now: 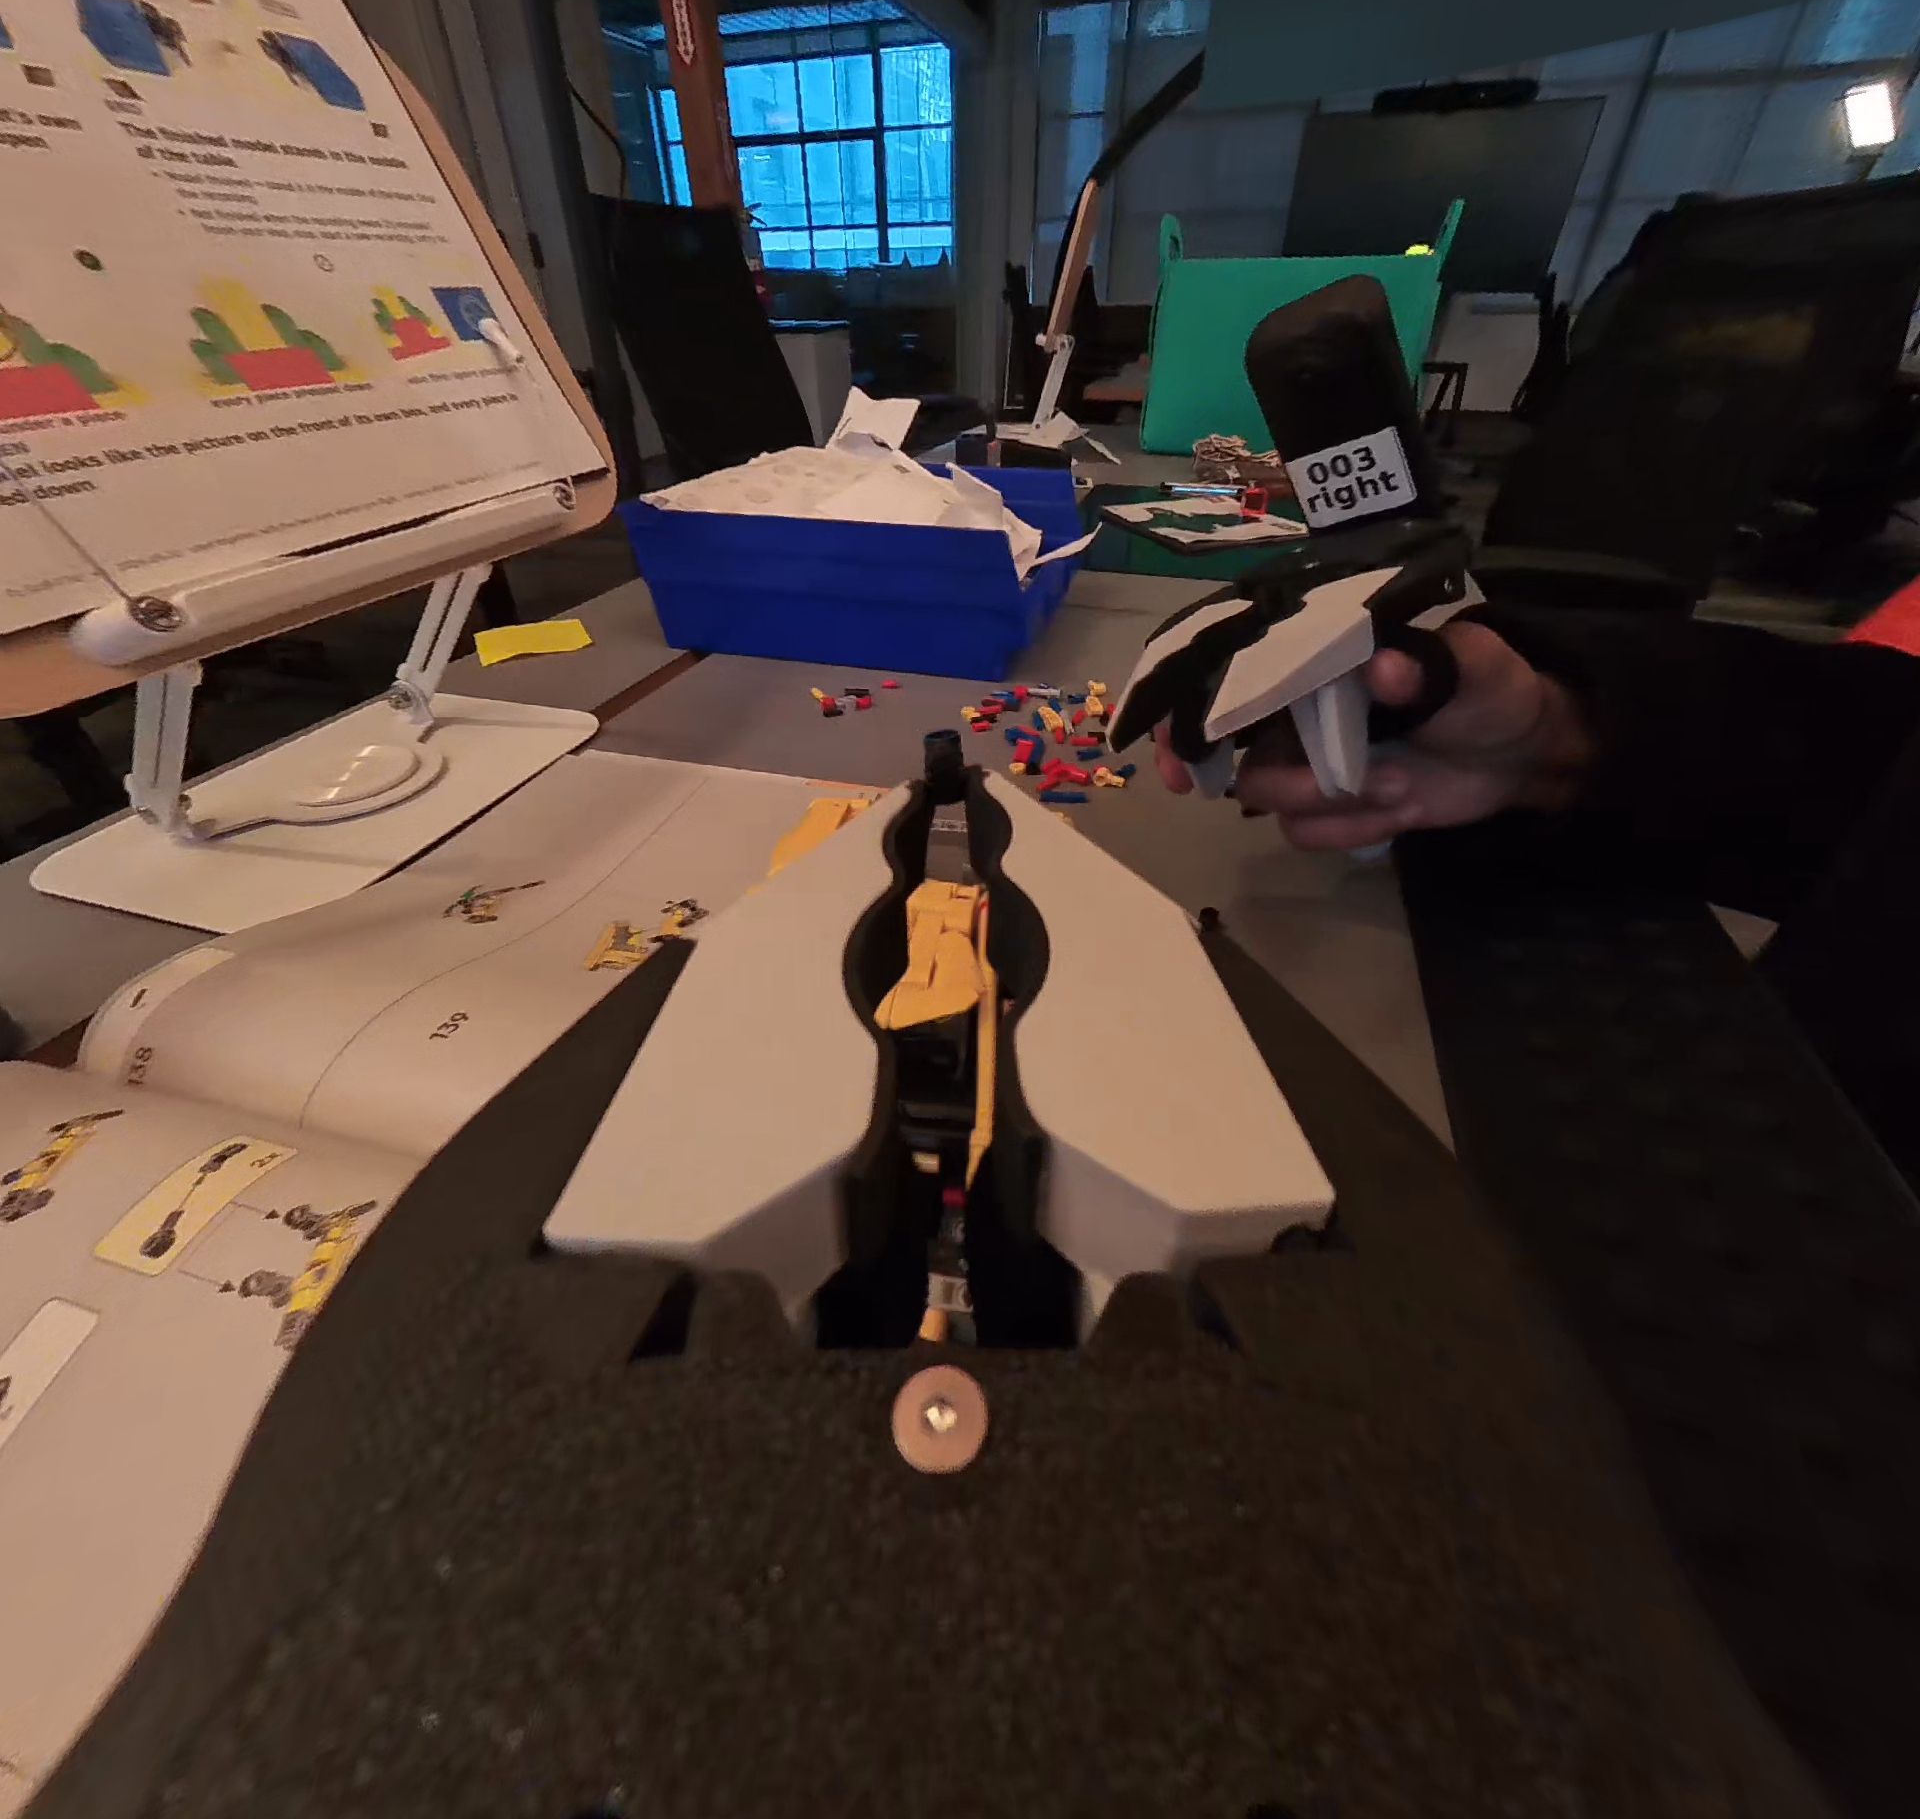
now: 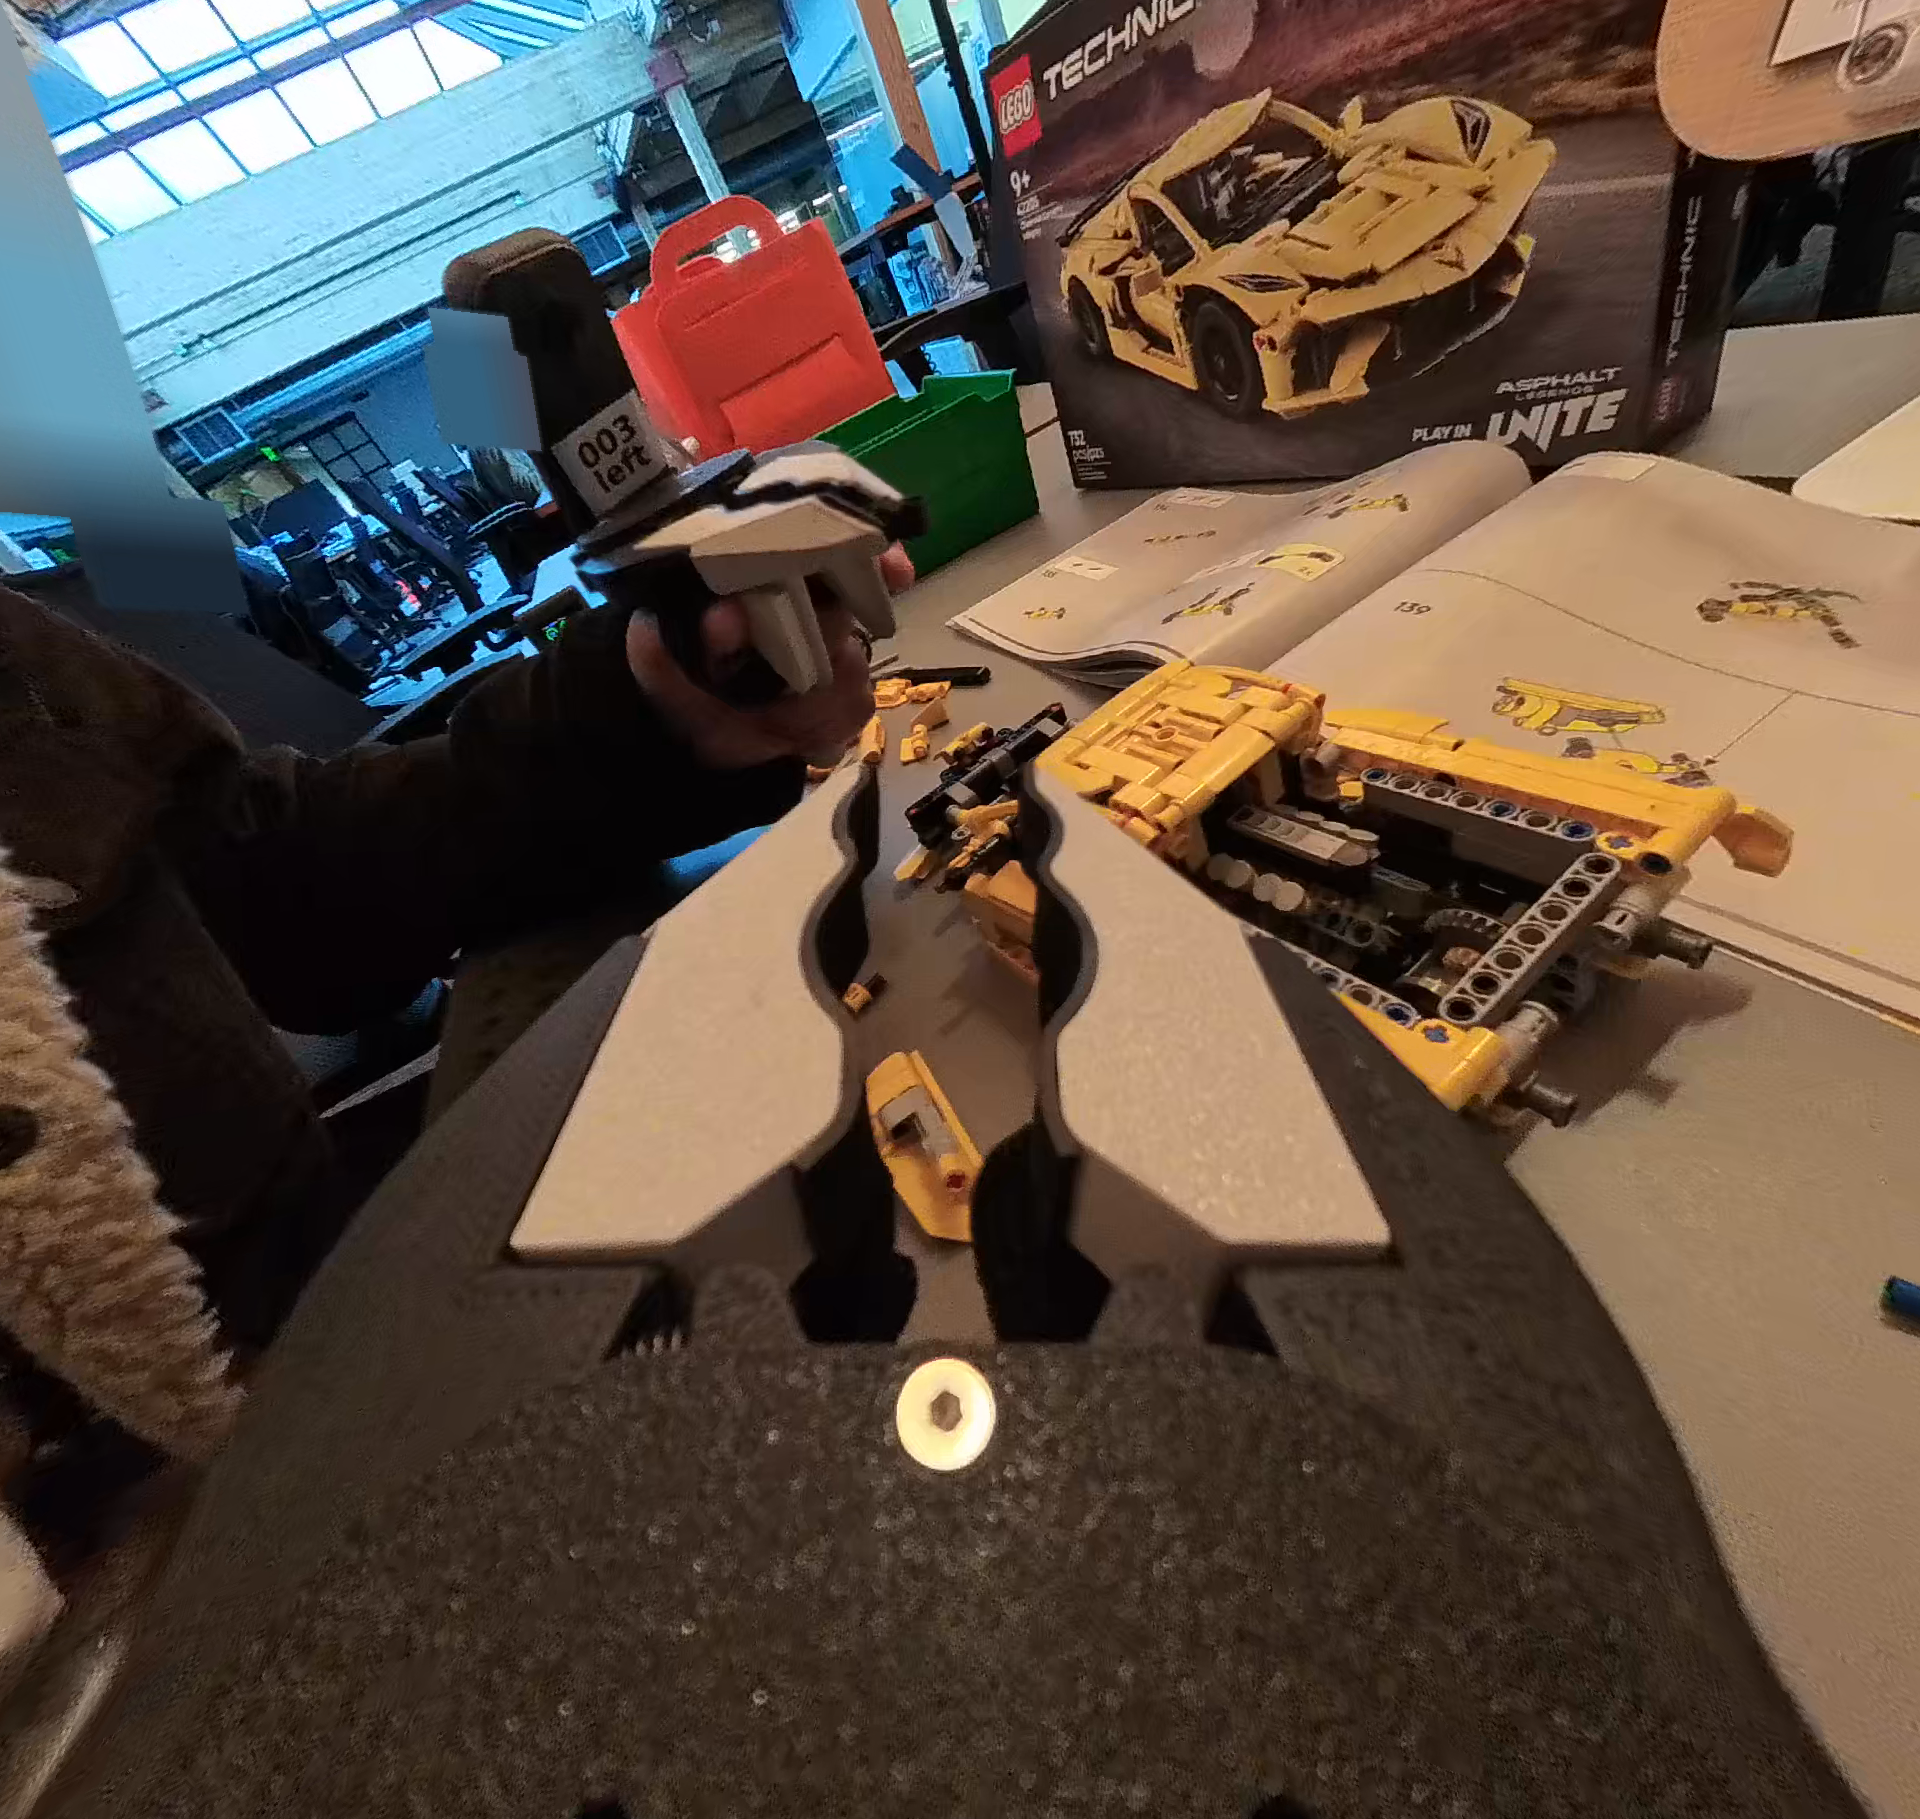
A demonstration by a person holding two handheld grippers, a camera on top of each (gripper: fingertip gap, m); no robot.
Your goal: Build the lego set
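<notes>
Building a yellow brick sports car: the half-finished chassis [image 2: 1382, 865] lies at two o'clock of the right gripper [image 2: 951, 803], jaws narrowly parted and empty. The left gripper [image 1: 948, 793] clamps a yellow-and-black sub-assembly [image 1: 940, 969]; loose small coloured pins [image 1: 1049, 735] remain.

the half-built yellow lego car [image 2: 1382, 865] lies on the grey table, its rear on the open instruction booklet [image 2: 1621, 626], black and grey frame beams exposed. a small yellow-and-black sub-assembly [image 1: 940, 980] sits between 2 gripper fingers. loose red, blue and yellow pieces [image 1: 1049, 735] lie scattered beyond.
</notes>
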